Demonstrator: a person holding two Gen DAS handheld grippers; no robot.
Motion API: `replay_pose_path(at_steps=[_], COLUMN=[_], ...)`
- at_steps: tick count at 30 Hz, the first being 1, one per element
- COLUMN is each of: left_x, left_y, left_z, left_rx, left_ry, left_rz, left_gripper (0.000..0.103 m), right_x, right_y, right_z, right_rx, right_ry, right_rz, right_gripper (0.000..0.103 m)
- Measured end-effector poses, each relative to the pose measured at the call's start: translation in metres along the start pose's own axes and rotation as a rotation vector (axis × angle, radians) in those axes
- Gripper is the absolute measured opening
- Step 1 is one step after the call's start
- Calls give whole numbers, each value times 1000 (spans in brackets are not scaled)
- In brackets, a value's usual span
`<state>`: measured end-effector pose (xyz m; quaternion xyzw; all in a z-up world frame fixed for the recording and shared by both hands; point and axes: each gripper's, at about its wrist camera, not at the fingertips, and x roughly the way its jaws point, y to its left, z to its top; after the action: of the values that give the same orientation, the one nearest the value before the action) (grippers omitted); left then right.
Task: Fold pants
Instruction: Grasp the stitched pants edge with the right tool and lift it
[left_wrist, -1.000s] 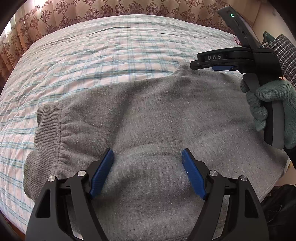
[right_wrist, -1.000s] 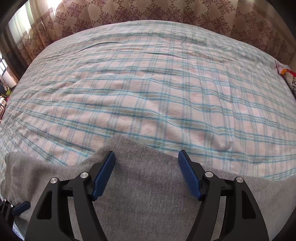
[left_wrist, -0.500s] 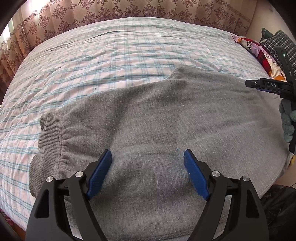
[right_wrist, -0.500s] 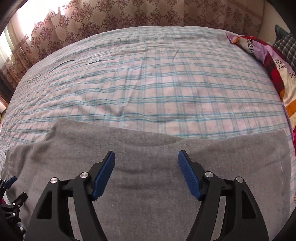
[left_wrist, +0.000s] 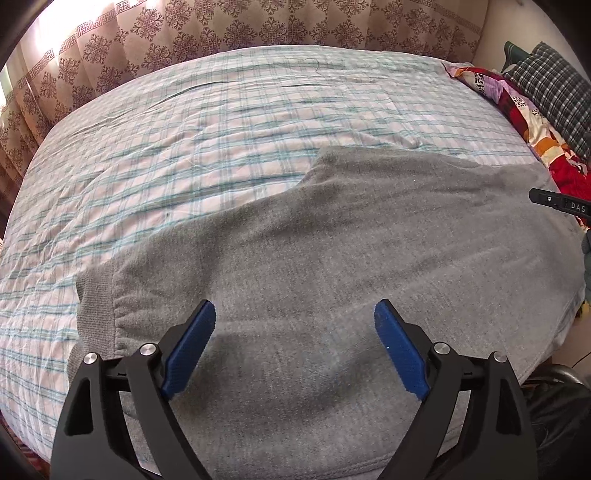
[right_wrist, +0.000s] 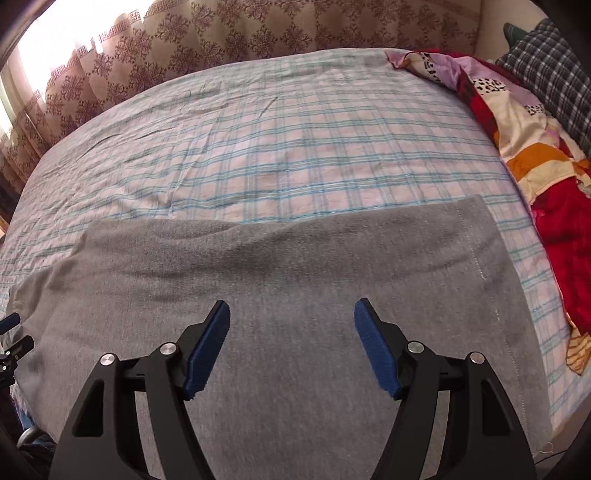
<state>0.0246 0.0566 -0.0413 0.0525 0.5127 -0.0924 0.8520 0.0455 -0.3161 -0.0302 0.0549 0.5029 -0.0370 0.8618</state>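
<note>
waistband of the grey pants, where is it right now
In the left wrist view the ribbed waistband lies at the pants' left end on the plaid sheet, just left of the left claw.

pants near edge (left_wrist: 332, 469): runs off the bottom of the left wrist view behind the gripper frame
right gripper (left_wrist: 565, 205): only a black tip shows at the right border
gloved hand (left_wrist: 586, 247): a sliver, mostly cut off
checked pillow (right_wrist: 554, 66): cropped by the border

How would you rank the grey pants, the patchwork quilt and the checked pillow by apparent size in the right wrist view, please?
1. grey pants
2. patchwork quilt
3. checked pillow, though cut off by the frame edge and farther away, so unsure.
</note>
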Motion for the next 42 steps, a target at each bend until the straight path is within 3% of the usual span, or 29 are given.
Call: replay_pose_path(at_steps=[9,14,20,27,34,38,42], left_x=[-5,-6,-1,11,26,37,46], left_y=[-81,-126,-178,-235,-289,-319,-341], left_z=[34,49,66,86,110,118,128], left_rx=[159,233,283,350,376,383,352], left_ry=[-35,-36,-11,25,73,120,174], left_rz=[-85,-136,-222,-287,-378,-438,-507], left_gripper=[94,94,94,94,94,94,94], right_x=[-68,-81,-66,-39,-37,-47,-66], right_y=[-99,-151,-183,-192,-186,-182,-163], right_z=[-38,-63,-83,-89,-92,-91,-85], right_rx=[165,256,350,367,348,349,269], right_ry=[-88,-102,-82,-78,-118,-150,-209], right_rz=[-93,-142,-91,11,50,79,46], right_gripper=[71,71,71,71,32,27,27])
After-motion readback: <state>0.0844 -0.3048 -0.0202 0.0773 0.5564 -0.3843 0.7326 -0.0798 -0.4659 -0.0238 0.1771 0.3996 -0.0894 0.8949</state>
